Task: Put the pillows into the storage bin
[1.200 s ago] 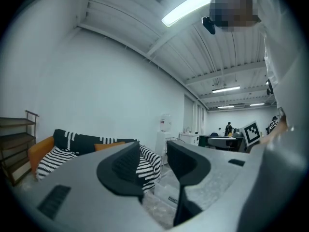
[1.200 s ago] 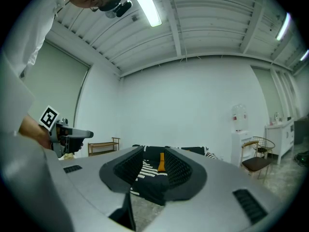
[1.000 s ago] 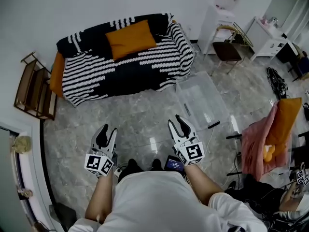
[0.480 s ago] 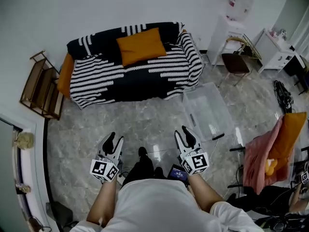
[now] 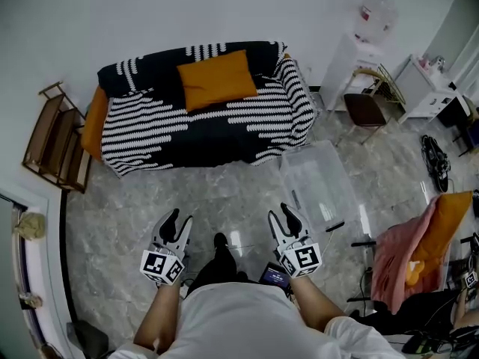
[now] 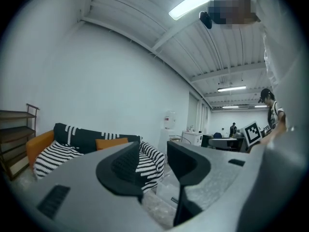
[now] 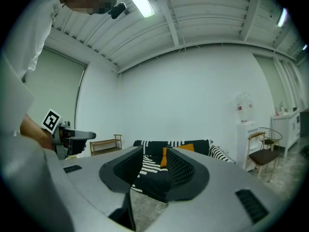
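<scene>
An orange pillow (image 5: 217, 78) leans on the back of the black-and-white striped sofa (image 5: 202, 118). A second orange pillow (image 5: 93, 120) stands at the sofa's left end. The clear storage bin (image 5: 319, 182) sits on the floor off the sofa's right front corner. My left gripper (image 5: 178, 219) and right gripper (image 5: 282, 214) are held side by side over the floor, well short of the sofa, both open and empty. In the left gripper view the jaws (image 6: 152, 161) frame the sofa's right end, with the pillow (image 6: 111, 142) to their left. In the right gripper view the pillow (image 7: 164, 157) shows between the jaws.
A wooden shelf (image 5: 51, 139) stands left of the sofa. A water dispenser (image 5: 368, 22), a chair (image 5: 367, 108) and a white desk (image 5: 428, 90) are at the back right. A rack with pink cloth (image 5: 397, 241) and an orange cushion (image 5: 447, 204) stands at the right.
The head view has shifted, so the sofa and bin sit slightly differently in the picture. Both grippers keep the same stance and the same jaw gap.
</scene>
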A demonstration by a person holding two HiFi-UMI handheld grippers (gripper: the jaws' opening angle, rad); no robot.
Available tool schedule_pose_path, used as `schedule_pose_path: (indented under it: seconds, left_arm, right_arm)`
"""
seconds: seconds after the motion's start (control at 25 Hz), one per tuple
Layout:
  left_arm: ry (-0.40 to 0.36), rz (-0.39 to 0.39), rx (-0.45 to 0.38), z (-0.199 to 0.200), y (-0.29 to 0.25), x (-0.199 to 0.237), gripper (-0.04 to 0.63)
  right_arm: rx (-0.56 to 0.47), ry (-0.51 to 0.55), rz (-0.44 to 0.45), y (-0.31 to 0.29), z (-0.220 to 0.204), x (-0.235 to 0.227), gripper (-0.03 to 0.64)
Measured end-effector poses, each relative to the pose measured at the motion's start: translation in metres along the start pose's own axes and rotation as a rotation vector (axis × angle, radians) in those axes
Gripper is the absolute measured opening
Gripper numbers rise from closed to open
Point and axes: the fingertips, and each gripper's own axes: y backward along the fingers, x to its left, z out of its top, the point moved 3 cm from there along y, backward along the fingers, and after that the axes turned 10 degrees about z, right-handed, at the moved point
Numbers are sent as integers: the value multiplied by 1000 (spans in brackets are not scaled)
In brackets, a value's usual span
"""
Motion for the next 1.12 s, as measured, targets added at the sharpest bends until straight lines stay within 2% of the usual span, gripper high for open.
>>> schedule_pose_path:
  seconds: [0.24,0.44,0.72,1.12]
  left_arm:
    - [18,-2,8,6,-66,40,178]
    - [25,-35,15,21,-119,75,178]
    - [43,-74,12,32,-188,119,178]
    - [69,-35,19,35,-263,171,178]
  right_arm:
    - [36,10,11,-66,4,-36,170]
    - [47,14,17,-132,18,-57,193]
    - [42,14,-16,-201,29,-85,196]
    - [34,-5,-68,-259,31,-149,195]
